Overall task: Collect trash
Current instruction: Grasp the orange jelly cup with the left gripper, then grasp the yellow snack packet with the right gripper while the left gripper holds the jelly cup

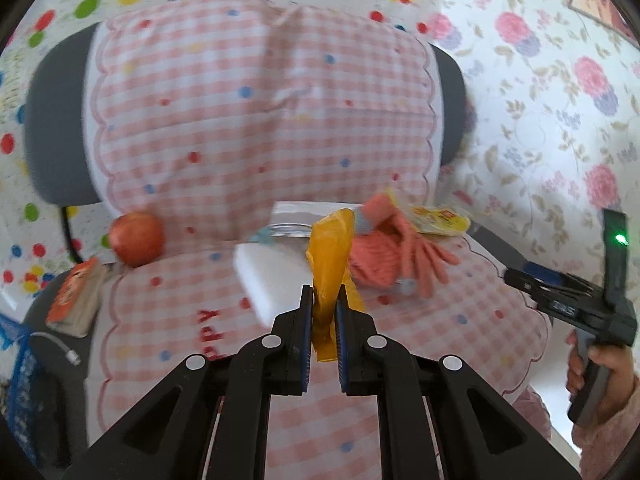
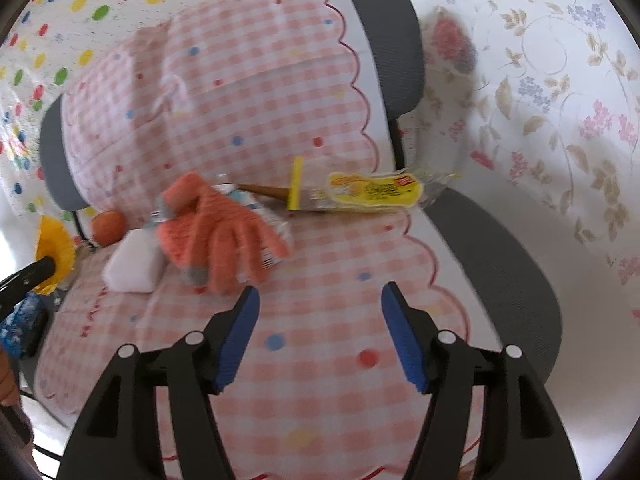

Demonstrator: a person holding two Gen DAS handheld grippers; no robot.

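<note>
My left gripper is shut on a crumpled yellow-orange wrapper and holds it above the chair seat; the wrapper also shows at the far left of the right wrist view. My right gripper is open and empty above the pink checked seat cushion. A yellow snack wrapper lies at the back of the seat with a brown stick and yellow strip beside it. It shows in the left wrist view too.
An orange glove lies over a plastic bottle. A white block, an apple and an orange packet sit on the seat. The chair back is cushioned. Floral cloth hangs to the right.
</note>
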